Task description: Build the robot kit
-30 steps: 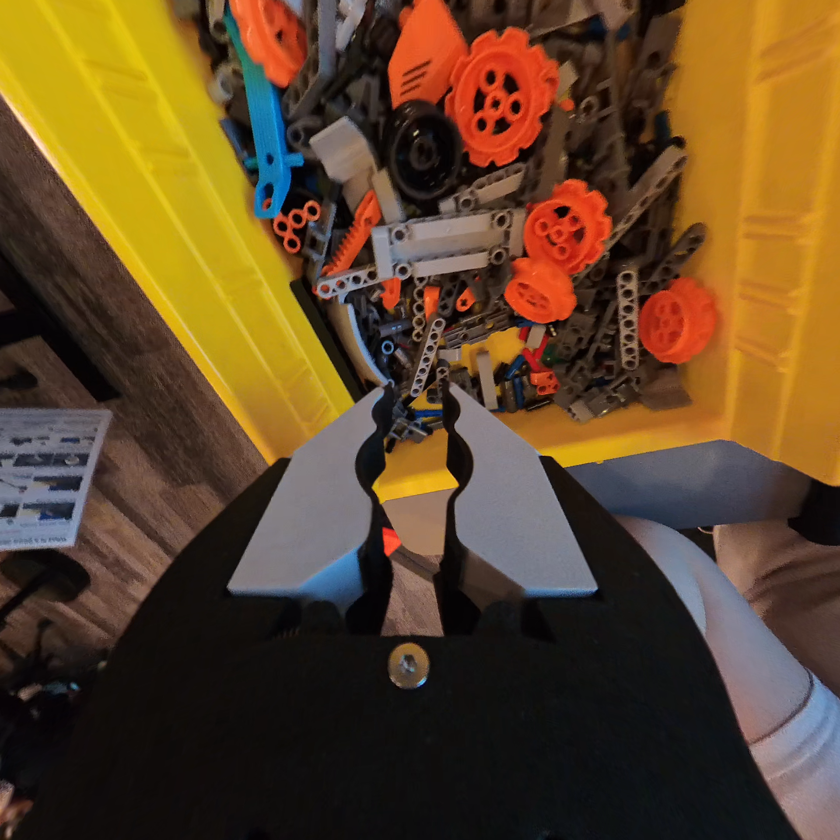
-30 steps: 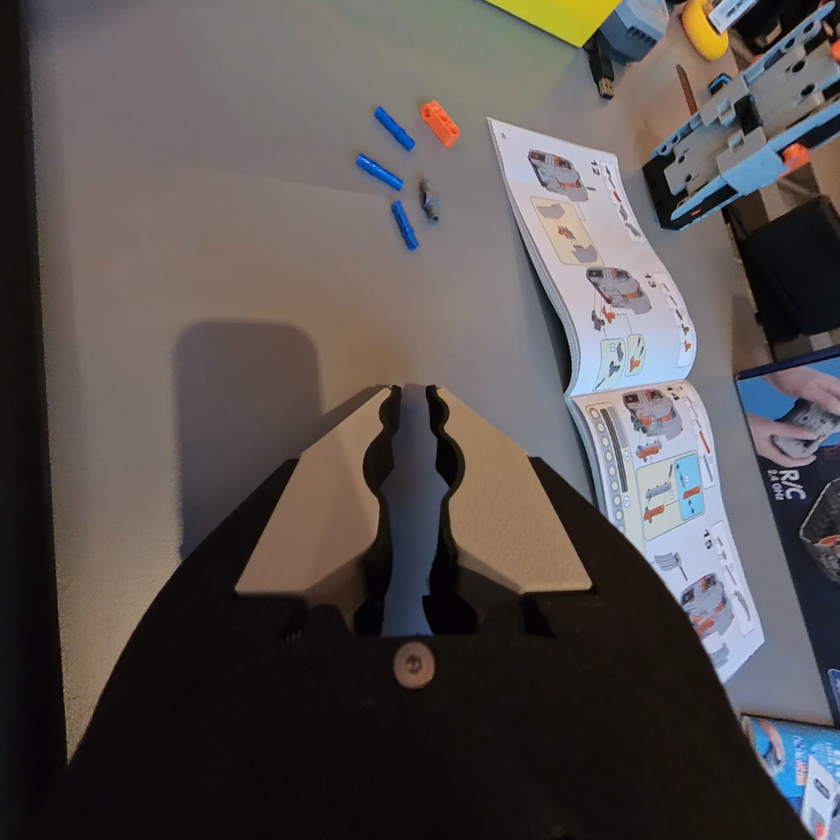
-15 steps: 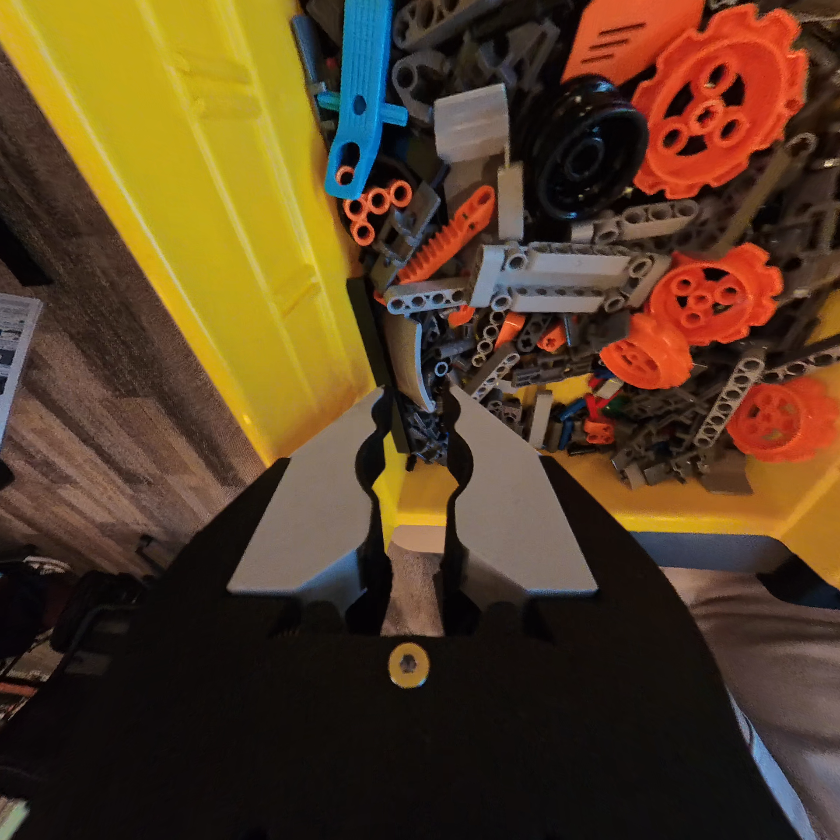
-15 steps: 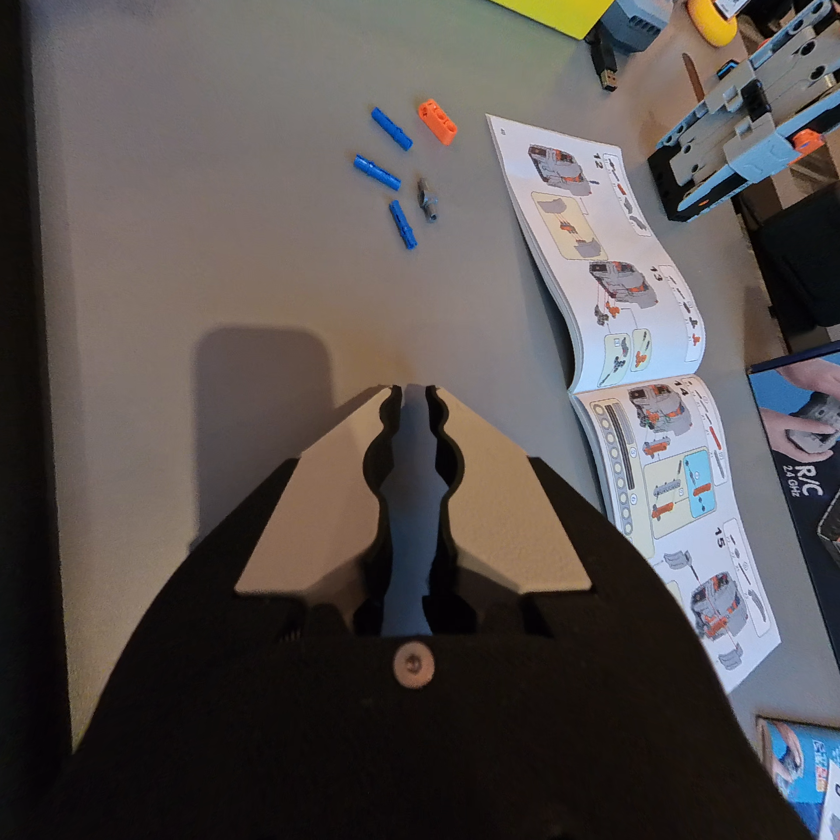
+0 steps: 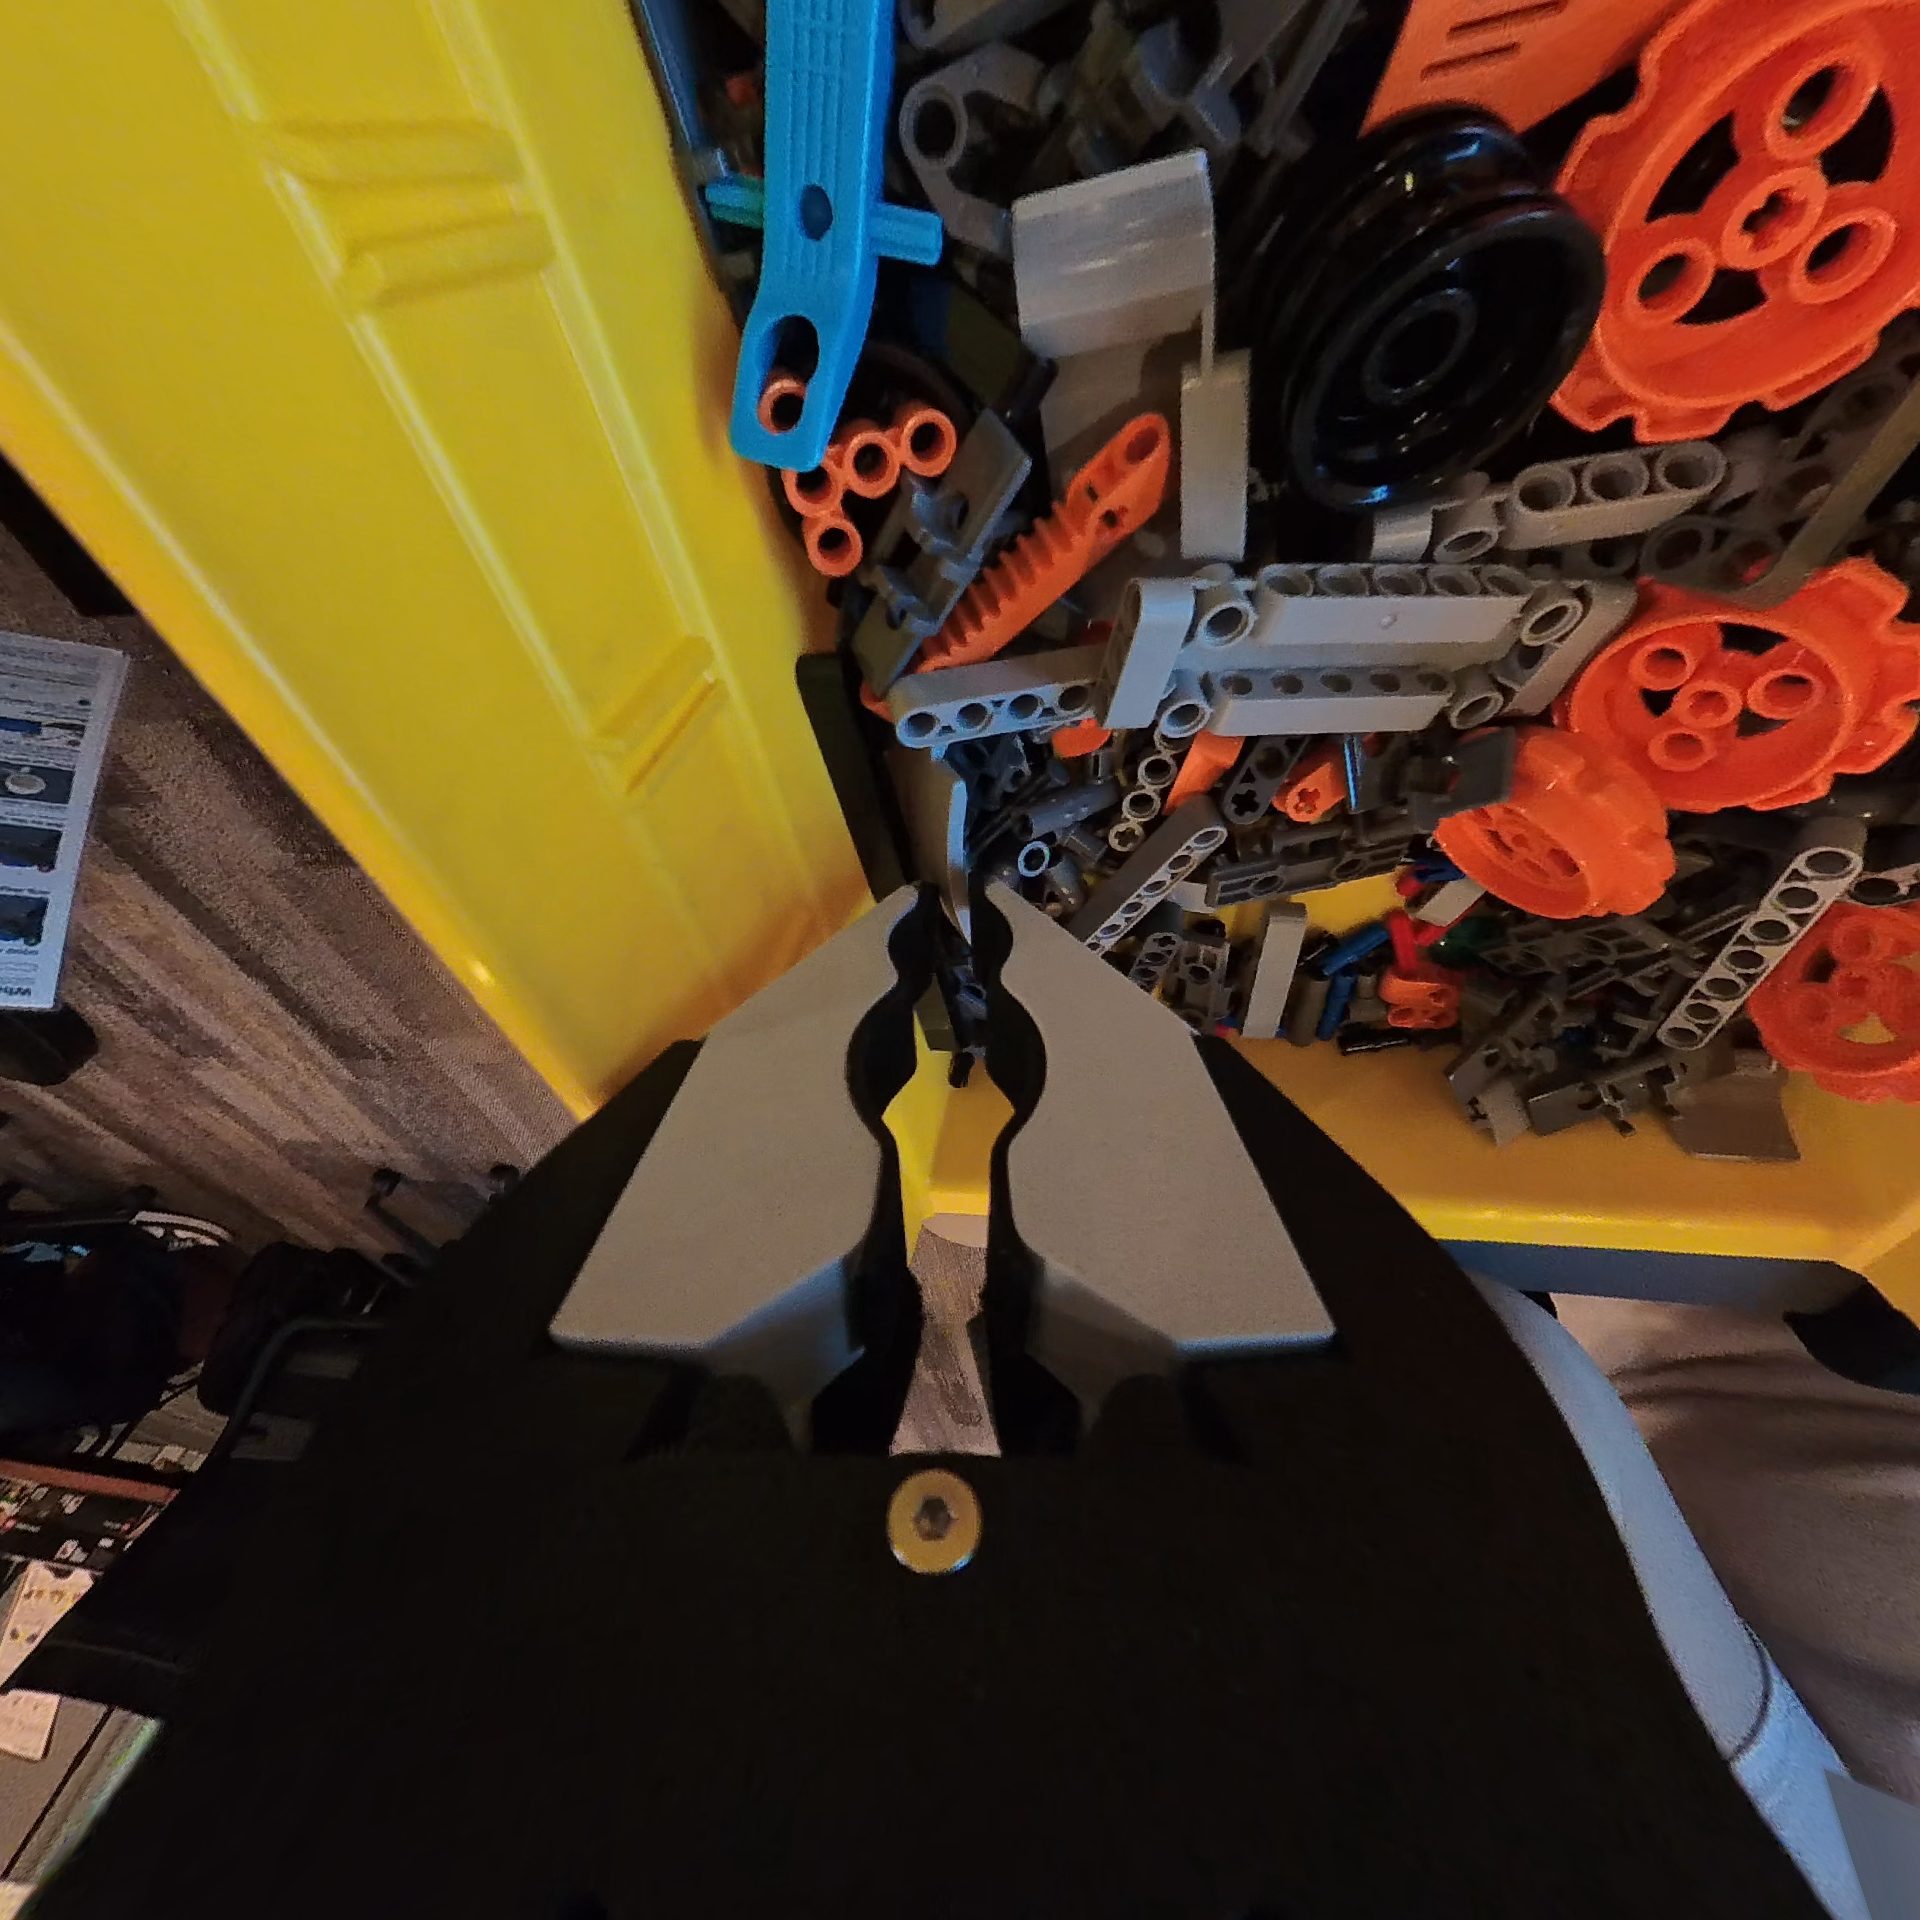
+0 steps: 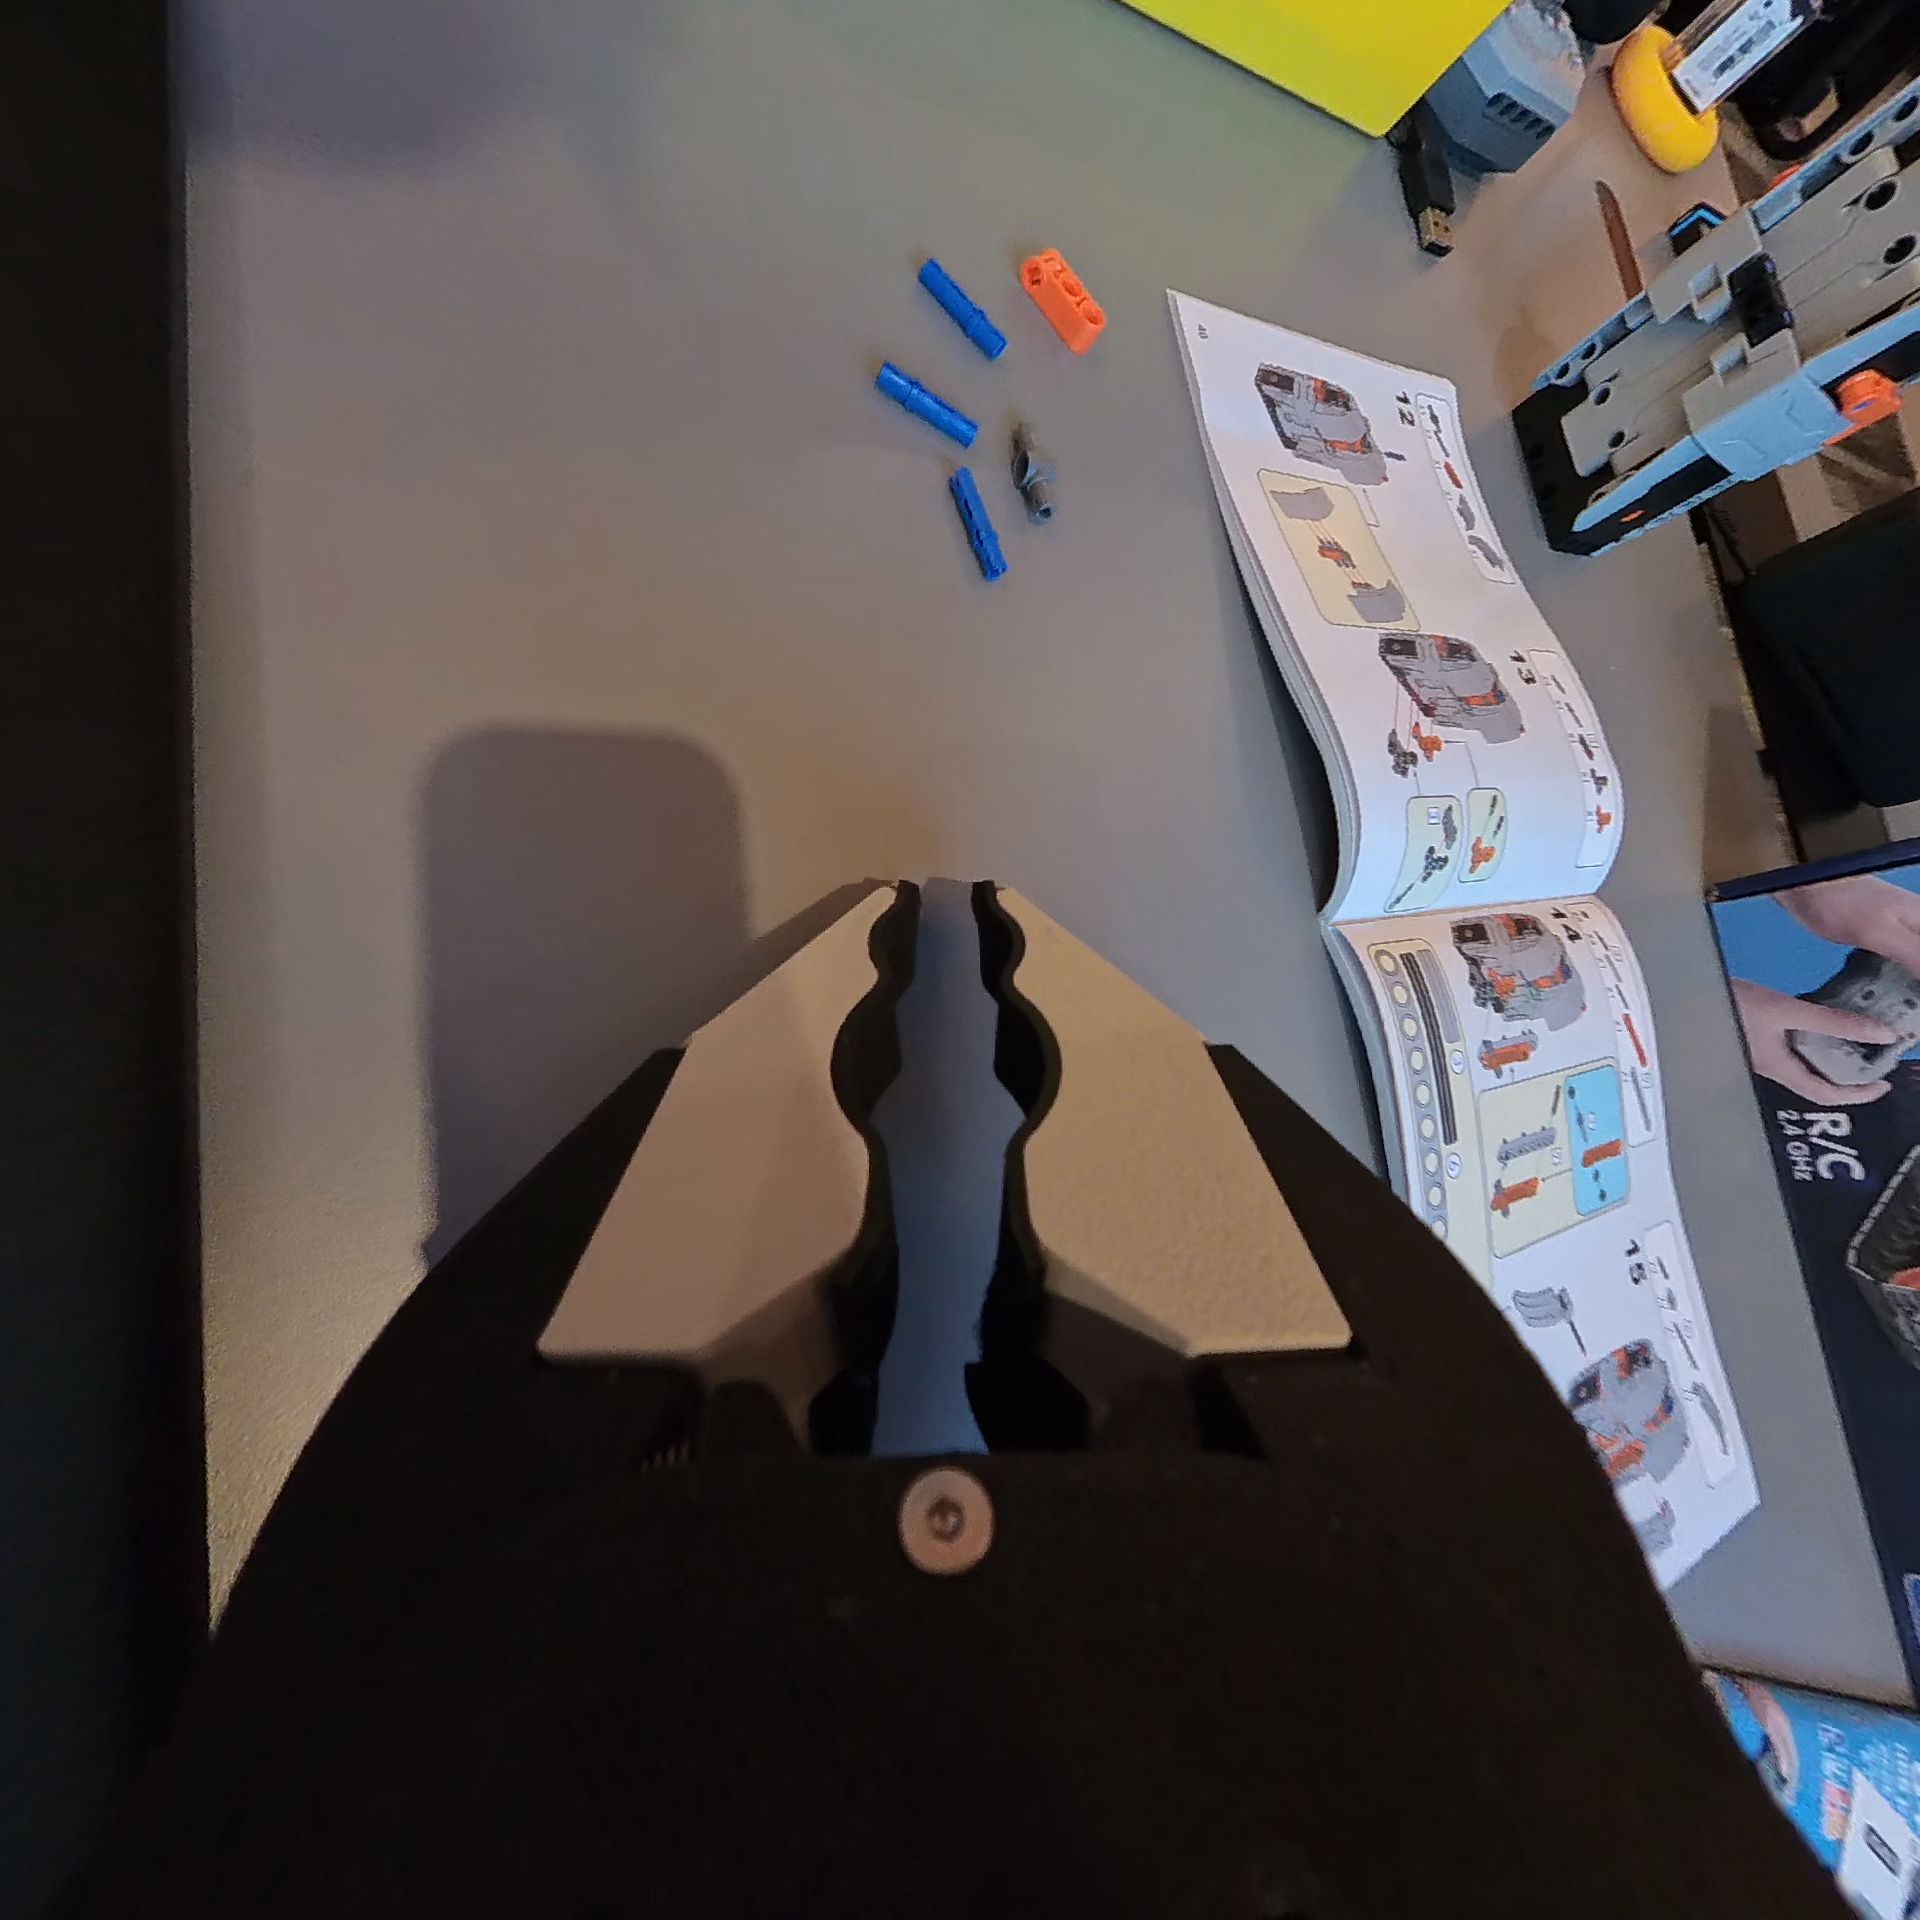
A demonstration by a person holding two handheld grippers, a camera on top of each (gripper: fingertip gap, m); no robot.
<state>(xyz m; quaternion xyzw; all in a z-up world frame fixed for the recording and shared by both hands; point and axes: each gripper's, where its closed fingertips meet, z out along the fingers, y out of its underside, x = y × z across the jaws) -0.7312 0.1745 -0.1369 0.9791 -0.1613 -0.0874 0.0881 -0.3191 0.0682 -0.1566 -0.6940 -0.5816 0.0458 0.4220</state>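
Observation:
A yellow bin (image 5: pixel 468 520) holds several loose building pieces: orange gear wheels (image 5: pixel 1756 208), a black wheel (image 5: pixel 1423 312), grey beams (image 5: pixel 1351 665) and a blue tool (image 5: pixel 821 229). My left gripper (image 5: pixel 953 891) is in the bin's near left corner. Its jaws are closed to a narrow gap around the lower end of a curved grey piece (image 5: pixel 957 831). My right gripper (image 6: pixel 940 885) is shut and empty above the grey table (image 6: pixel 520 416). Three blue pins (image 6: pixel 925 403), an orange connector (image 6: pixel 1062 301) and a small grey piece (image 6: pixel 1031 473) lie farther ahead of it.
An open instruction booklet (image 6: pixel 1455 779) lies right of the right gripper. A partly built grey model (image 6: pixel 1745 343), a dark box (image 6: pixel 1849 1091) and a yellow wheel (image 6: pixel 1662 104) are at the far right. A person's leg (image 5: pixel 1662 1558) is below the bin. The right tips stand about 15 centimetres off the orange connector (image 6: pixel 1062 301).
My left gripper has moved down into the bin's near left corner and its jaws have closed from open to a narrow gap. The right gripper has stayed shut and barely drifted.

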